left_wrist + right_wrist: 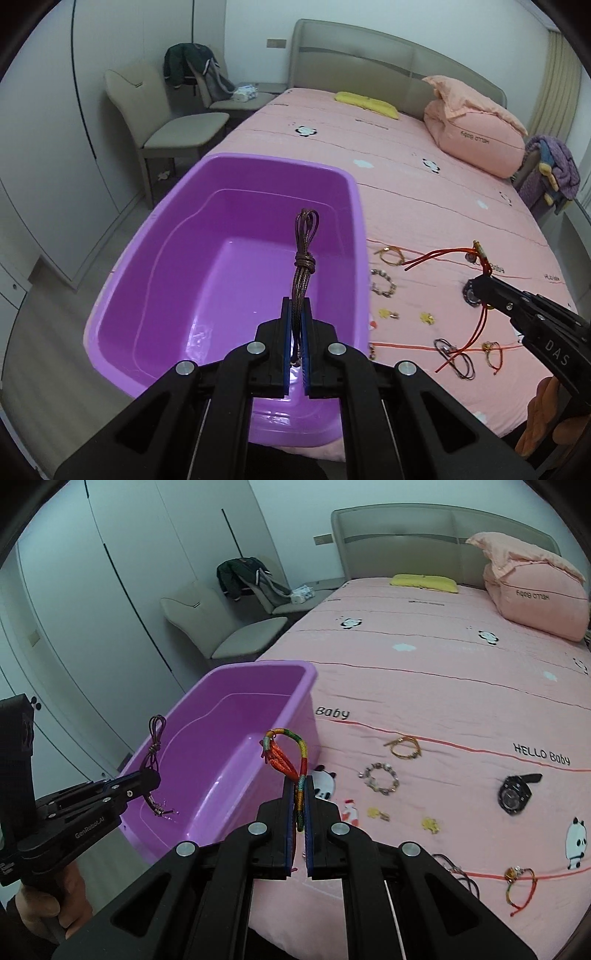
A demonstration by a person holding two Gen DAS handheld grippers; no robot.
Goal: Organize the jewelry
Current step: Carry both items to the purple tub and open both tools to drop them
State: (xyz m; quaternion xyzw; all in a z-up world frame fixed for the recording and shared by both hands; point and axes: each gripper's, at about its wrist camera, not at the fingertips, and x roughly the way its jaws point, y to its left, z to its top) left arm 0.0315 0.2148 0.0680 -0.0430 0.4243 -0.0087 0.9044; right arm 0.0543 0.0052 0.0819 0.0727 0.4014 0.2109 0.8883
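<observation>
- Bed [424,686], pink sheet, carries everything; purple bin [332,177] sits at its left edge, near corner, nothing in it yet as far as visible.
- Step in hand, my read: dropping picked-up pieces into the bin.
- Left gripper [296,306] hangs over the bin interior, pinching a brown cord necklace [304,254]; the loop stands up past the tips, and the right view shows its clasp end dangling into the bin.
- Next move, likely: spread the left jaws so the cord falls in.
- Right gripper [300,786] hovers just beside the bin's right wall, pressed on a multicolour woven bracelet [291,749]; needs to shift left over the rim before release.
- Still on the sheet: black watch [514,794], beaded bracelet [380,778], gold bangle [405,746], small yellow charms [430,824].
- In the way: bin wall only; cords may snag on the pads.
</observation>
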